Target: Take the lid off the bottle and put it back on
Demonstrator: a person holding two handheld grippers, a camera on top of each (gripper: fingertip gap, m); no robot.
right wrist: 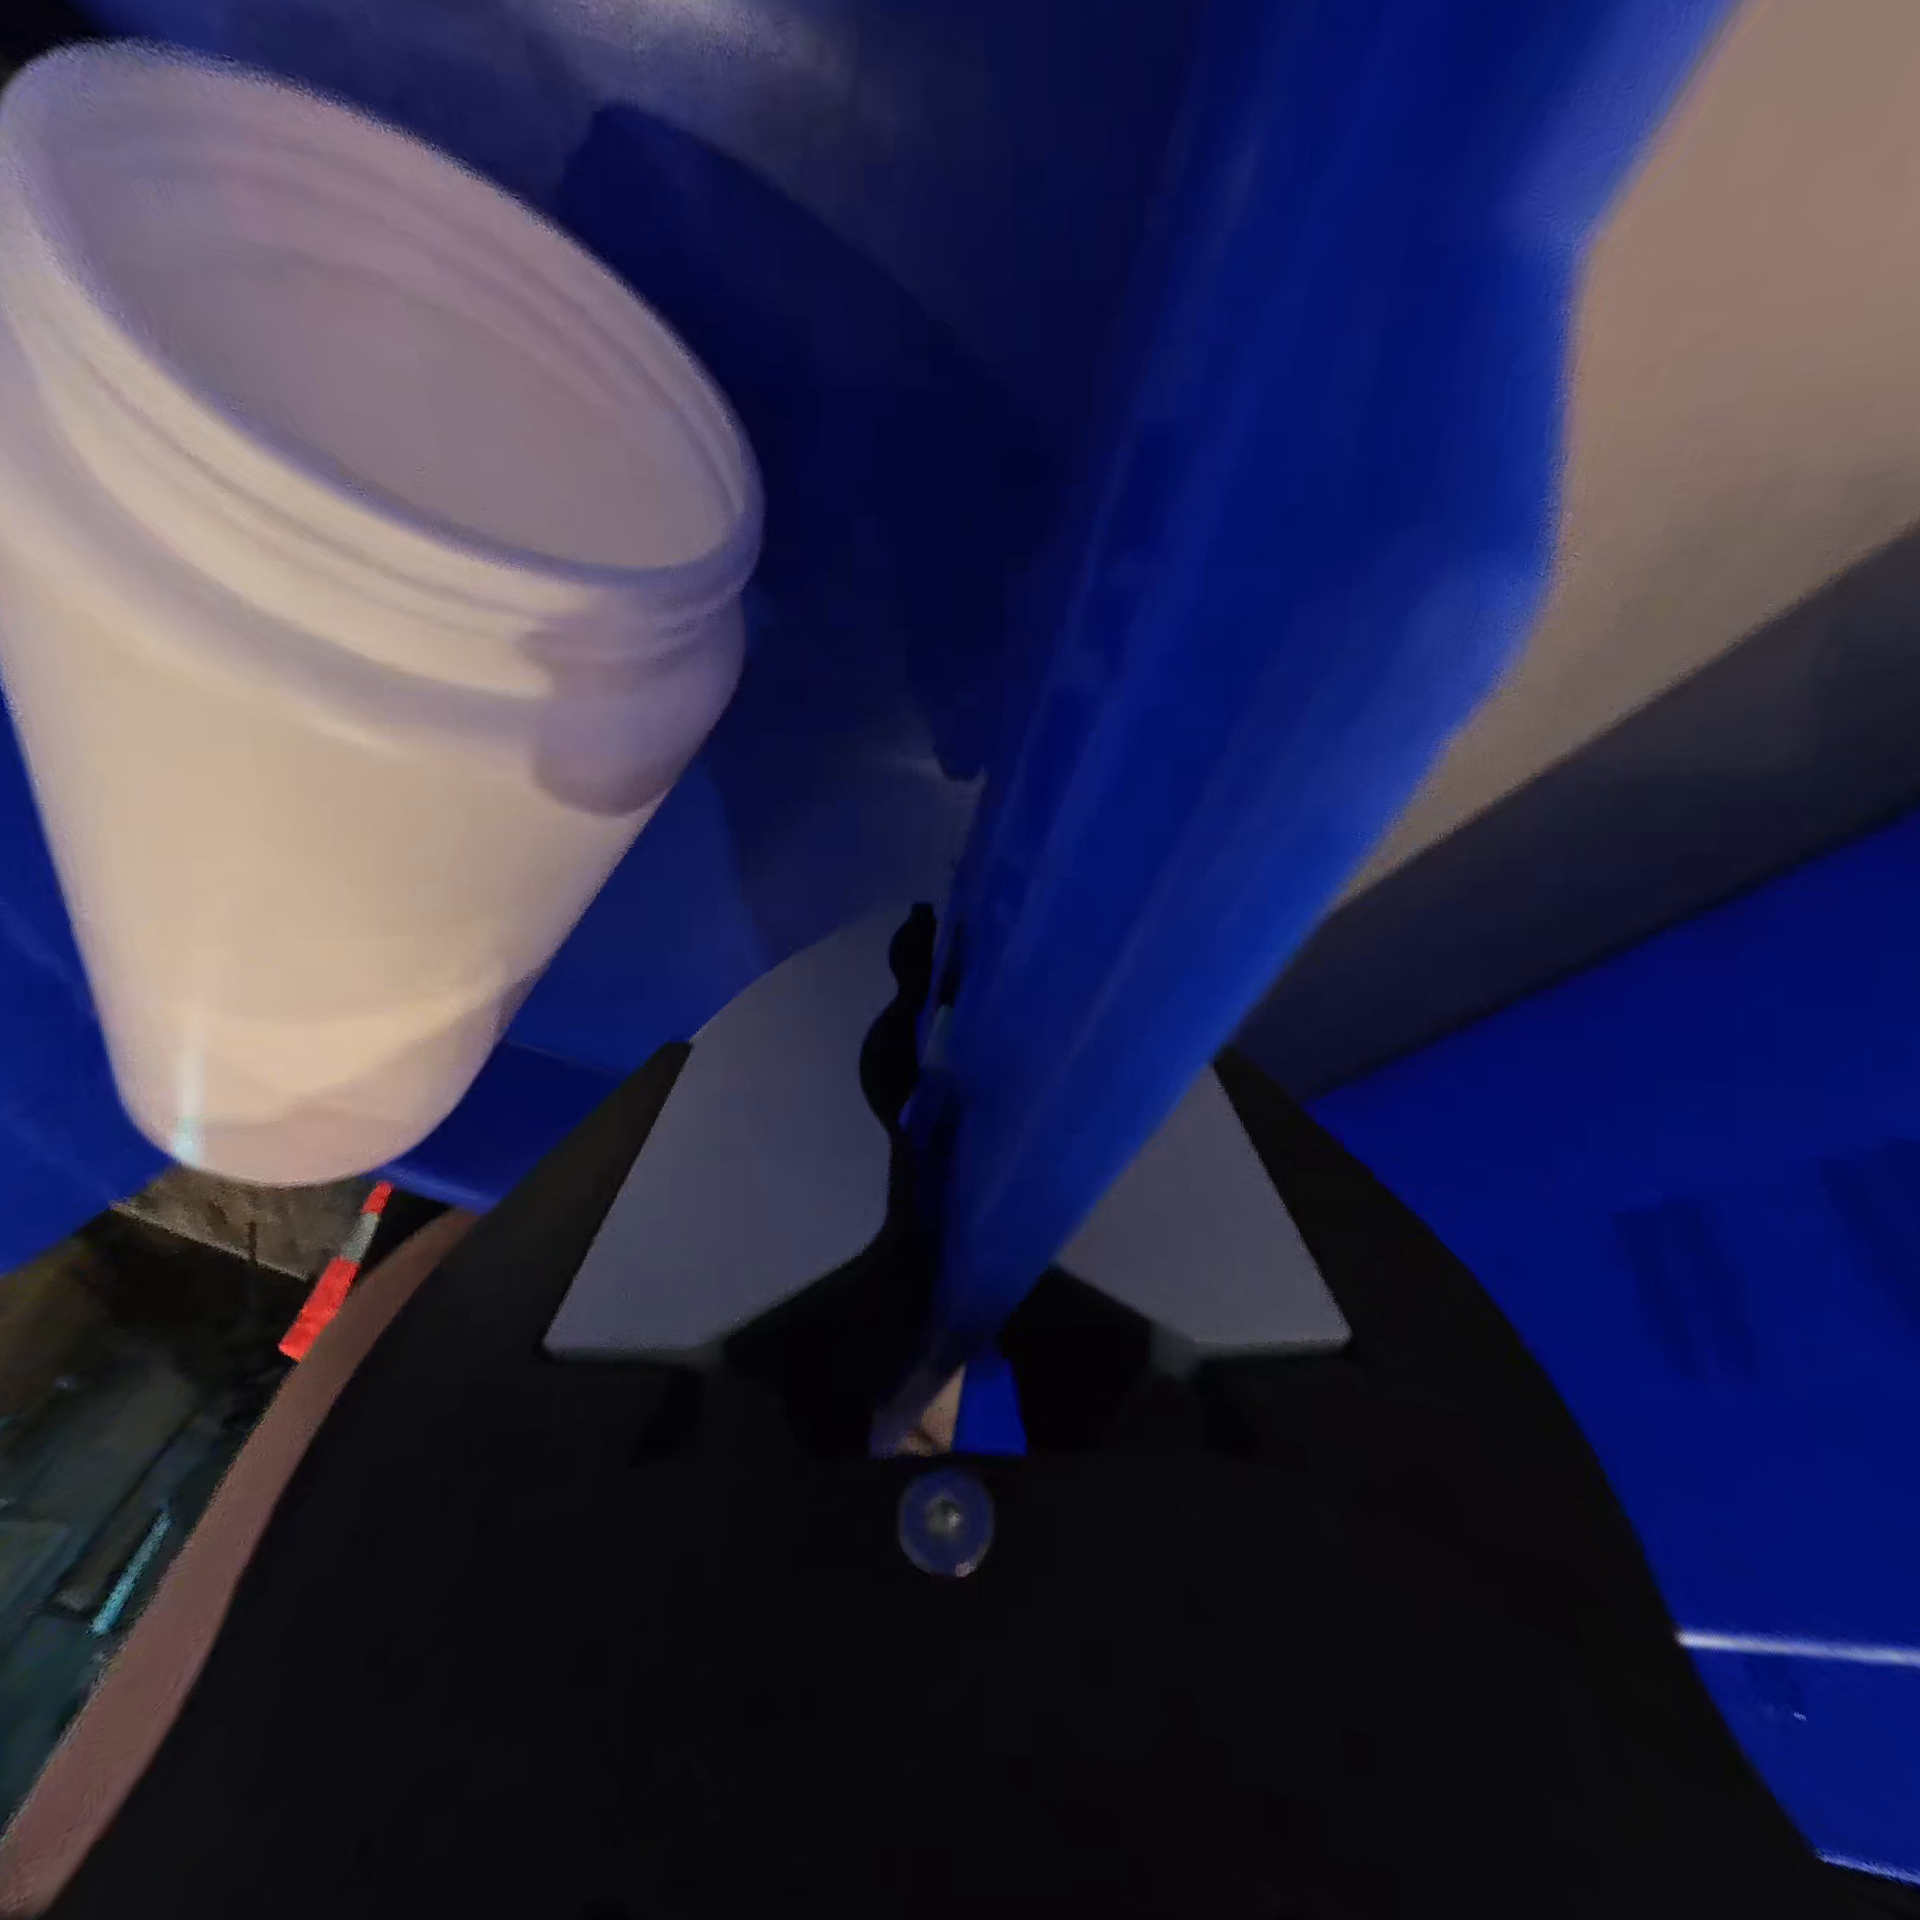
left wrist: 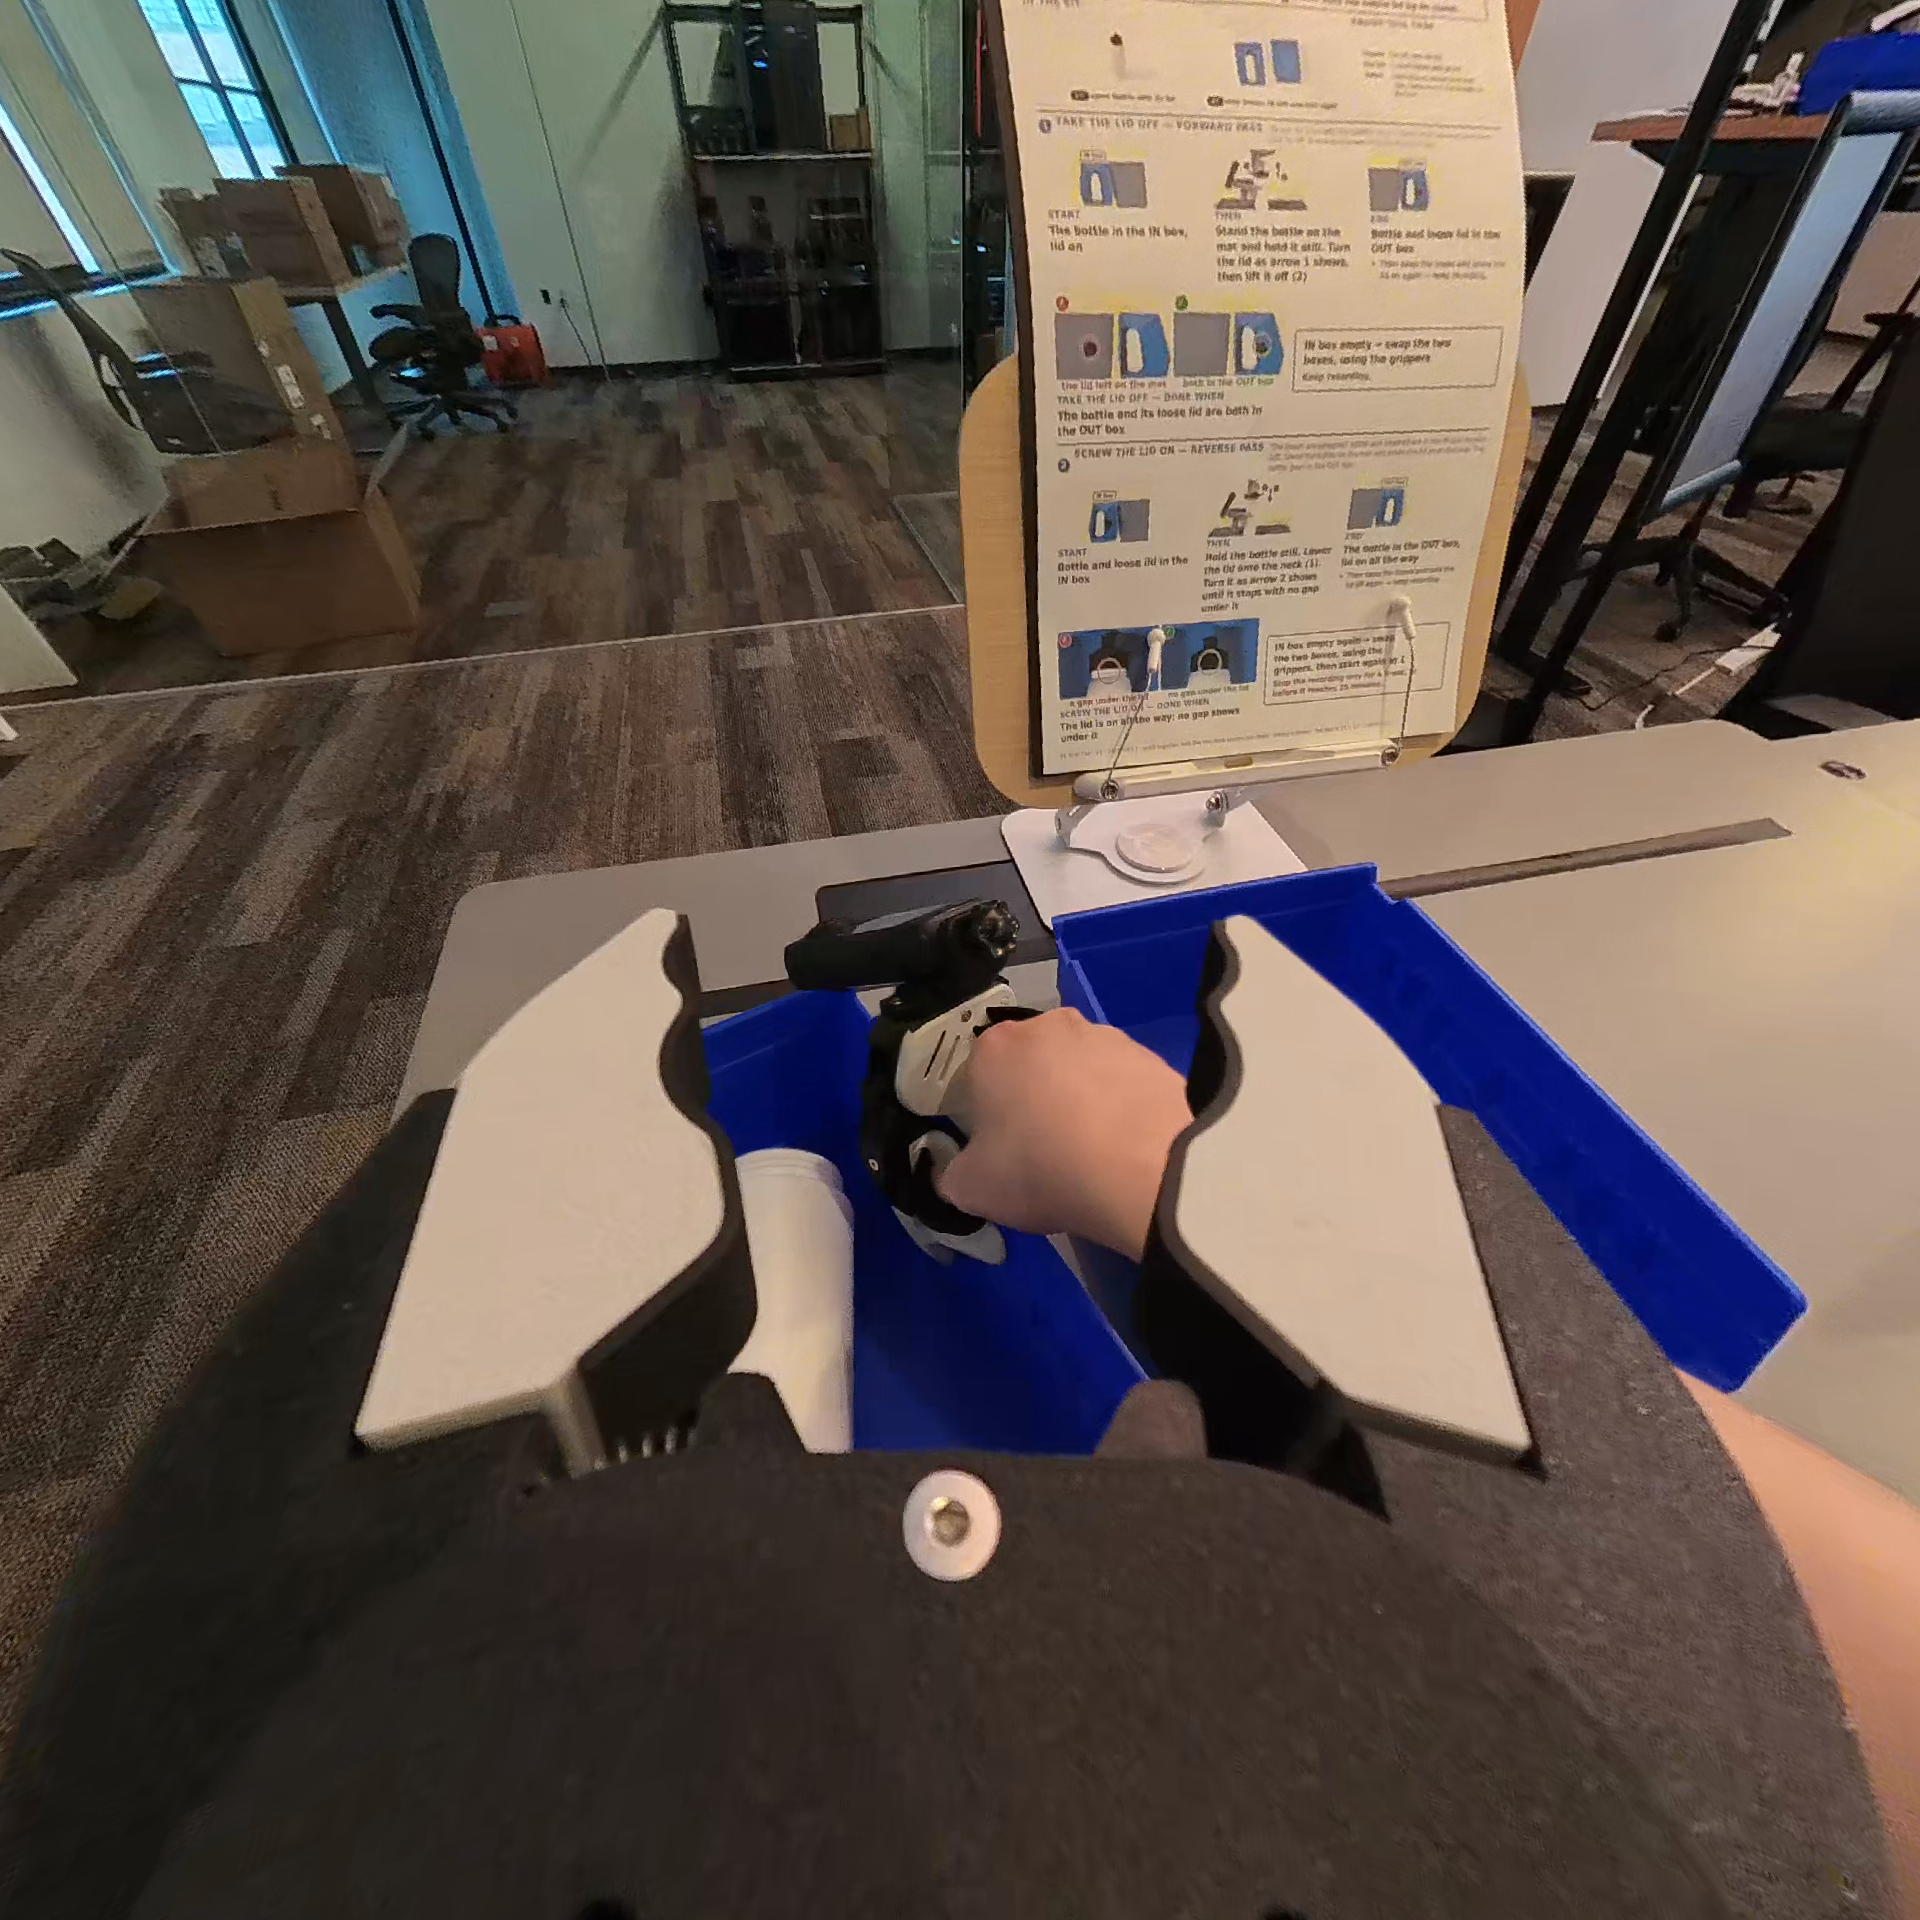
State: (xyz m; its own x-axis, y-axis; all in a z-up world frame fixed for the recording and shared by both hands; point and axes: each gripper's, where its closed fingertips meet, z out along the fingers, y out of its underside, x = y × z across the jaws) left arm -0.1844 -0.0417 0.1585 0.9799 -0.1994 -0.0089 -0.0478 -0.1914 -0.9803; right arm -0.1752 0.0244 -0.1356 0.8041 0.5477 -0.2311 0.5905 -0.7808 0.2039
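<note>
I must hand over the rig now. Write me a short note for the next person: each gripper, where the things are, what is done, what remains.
Left gripper: open, holds nothing, hovers over the left blue bin.
Right gripper: shut on the wall of that bin, with the person's hand around its handle.
Bottle: white, inside the left bin, mouth open, no lid on it.
Lid: not seen in either view.
Second blue bin stands beside on the right.
Done: lid is off.
Left: find the lid and screw it back on.
</note>
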